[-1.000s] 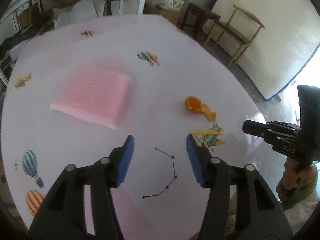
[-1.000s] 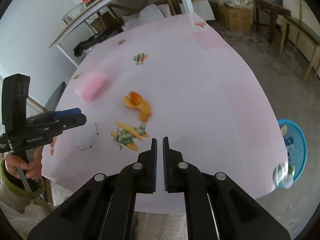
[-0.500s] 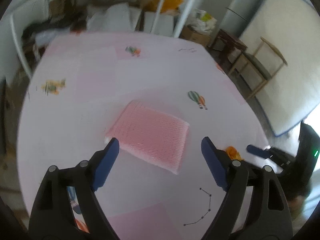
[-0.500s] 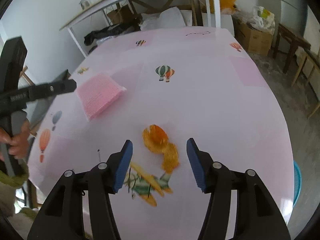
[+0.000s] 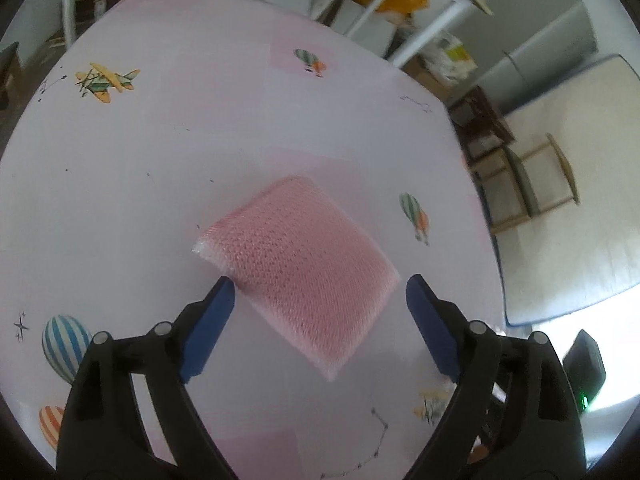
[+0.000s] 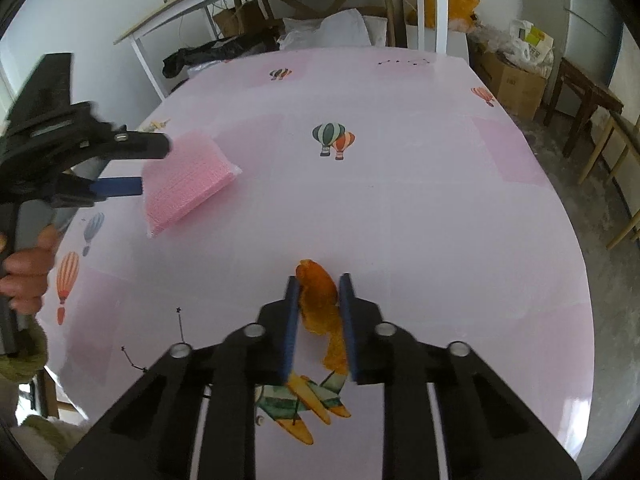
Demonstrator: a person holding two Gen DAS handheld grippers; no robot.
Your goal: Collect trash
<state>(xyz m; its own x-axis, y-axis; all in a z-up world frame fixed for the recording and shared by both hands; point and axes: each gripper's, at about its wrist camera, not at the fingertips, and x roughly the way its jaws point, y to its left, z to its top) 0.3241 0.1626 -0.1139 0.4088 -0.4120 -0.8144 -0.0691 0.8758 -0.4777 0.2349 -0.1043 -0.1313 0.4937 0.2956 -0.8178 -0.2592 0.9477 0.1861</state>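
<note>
A pink bubble-wrap pad [image 5: 296, 256] lies flat on the pink tablecloth [image 5: 160, 160]. My left gripper [image 5: 319, 282] hovers over its near half with the jaws opening wide; the blue pads straddle the pad's corners and do not press it. From the right wrist view that left gripper [image 6: 154, 166] reaches over the pad [image 6: 192, 176] from the left. A piece of orange peel [image 6: 320, 300] lies near the table's front edge, by a printed aeroplane. My right gripper [image 6: 318, 280] is closing on the peel, which fills the narrow gap between both pads.
A person's hand [image 6: 24, 272] holds the left gripper's handle. Behind the table stand a white shelf frame [image 6: 440, 8], cardboard boxes [image 6: 508, 76] and bags. Wooden chairs [image 5: 532, 184] and a dark stool [image 6: 580, 92] stand to the right on the concrete floor.
My left gripper swung over to the pink pad and spread its jaws around it. My right gripper came down over the orange peel, opened, then closed in on it.
</note>
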